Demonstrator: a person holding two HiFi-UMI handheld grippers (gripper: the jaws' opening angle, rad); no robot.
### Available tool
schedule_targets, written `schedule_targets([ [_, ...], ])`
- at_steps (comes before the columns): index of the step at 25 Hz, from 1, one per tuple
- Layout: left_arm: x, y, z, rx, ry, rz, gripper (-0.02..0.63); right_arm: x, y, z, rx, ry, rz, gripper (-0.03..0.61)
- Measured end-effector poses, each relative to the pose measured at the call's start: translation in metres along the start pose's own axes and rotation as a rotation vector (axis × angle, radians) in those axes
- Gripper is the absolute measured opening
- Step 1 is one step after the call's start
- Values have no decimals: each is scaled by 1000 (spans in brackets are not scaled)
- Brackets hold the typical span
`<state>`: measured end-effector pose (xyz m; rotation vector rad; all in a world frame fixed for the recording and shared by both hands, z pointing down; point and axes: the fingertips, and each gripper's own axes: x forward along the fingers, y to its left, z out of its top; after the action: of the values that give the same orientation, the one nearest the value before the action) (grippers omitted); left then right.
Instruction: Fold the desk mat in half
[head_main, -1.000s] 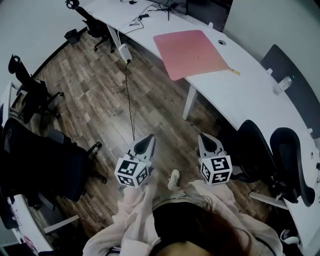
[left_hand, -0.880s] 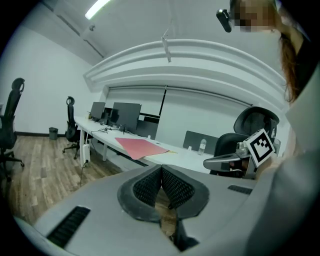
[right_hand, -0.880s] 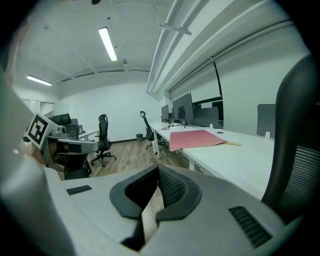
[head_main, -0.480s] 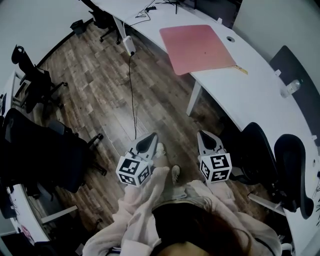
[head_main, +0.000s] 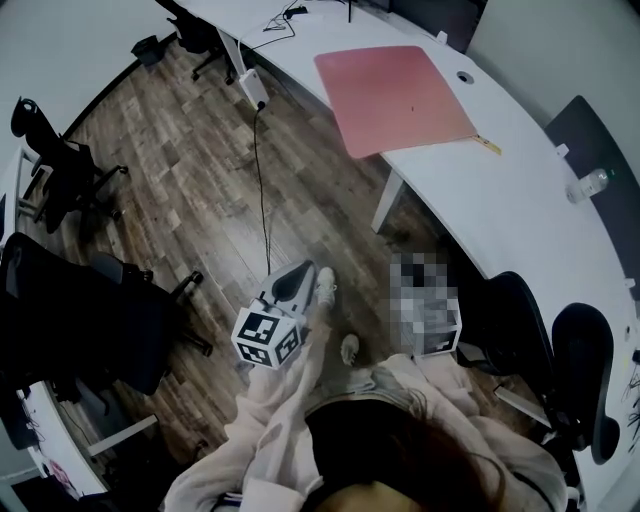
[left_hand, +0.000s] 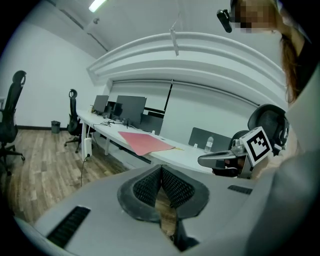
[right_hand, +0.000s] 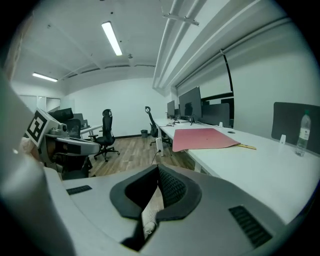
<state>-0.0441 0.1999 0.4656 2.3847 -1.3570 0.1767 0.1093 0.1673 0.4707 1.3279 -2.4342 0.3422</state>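
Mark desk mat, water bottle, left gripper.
desk mat (head_main: 395, 95), head view, centre of pink surface
water bottle (right_hand: 301, 132), right gripper view, body
left gripper (left_hand: 161, 172), left gripper view, between fingertips

Desk mat (head_main: 395, 98): pink, matt, smooth, leather-like sheet. Desk (head_main: 520, 190): white, smooth, faint sheen. Floor (head_main: 190, 190): wood-grain planks, brown-grey, low gloss. Left gripper (left_hand: 161, 169) and right gripper (right_hand: 158, 169): grey matt plastic shells; pads (left_hand: 176, 189) black, rubber-like, finely dimpled. Sleeve (head_main: 275, 400): pale pink soft cloth. Bottle (right_hand: 301, 131): clear plastic
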Motion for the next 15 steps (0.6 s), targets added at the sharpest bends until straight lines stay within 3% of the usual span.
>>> schedule_targets([
  [15, 111, 91, 76, 7, 20, -69, 26, 124, -55, 58, 9, 53, -29, 15],
])
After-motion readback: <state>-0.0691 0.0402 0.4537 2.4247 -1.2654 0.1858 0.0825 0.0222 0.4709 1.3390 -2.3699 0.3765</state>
